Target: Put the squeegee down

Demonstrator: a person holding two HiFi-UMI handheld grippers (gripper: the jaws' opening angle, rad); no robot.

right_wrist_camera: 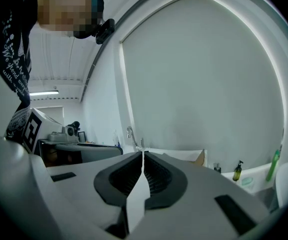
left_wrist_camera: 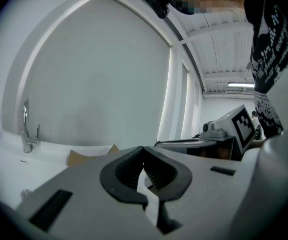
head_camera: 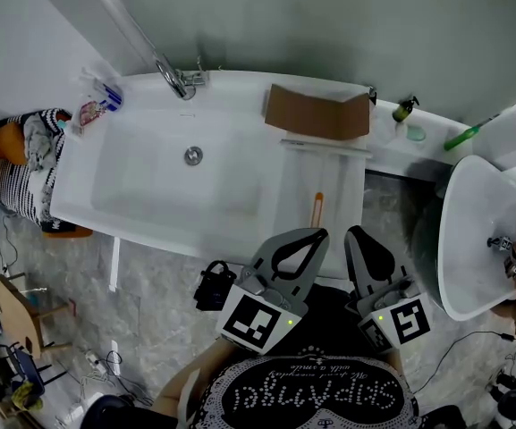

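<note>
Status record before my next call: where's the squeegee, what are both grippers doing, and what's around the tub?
squeegee: lying at the right end of the bathtub, orange handle toward the person, free of both grippers
left gripper: jaws together, nothing between them
right gripper: jaws together, nothing between them
cardboard: at the tub's far right corner, beyond the squeegee
faucet: on the far rim
ledge: dark pump bottle, green bottle
task: squeegee appears already set down

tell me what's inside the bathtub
A squeegee with an orange handle, a brown cardboard piece at the far side and the drain. Whatever lies under the cardboard is covered.
</note>
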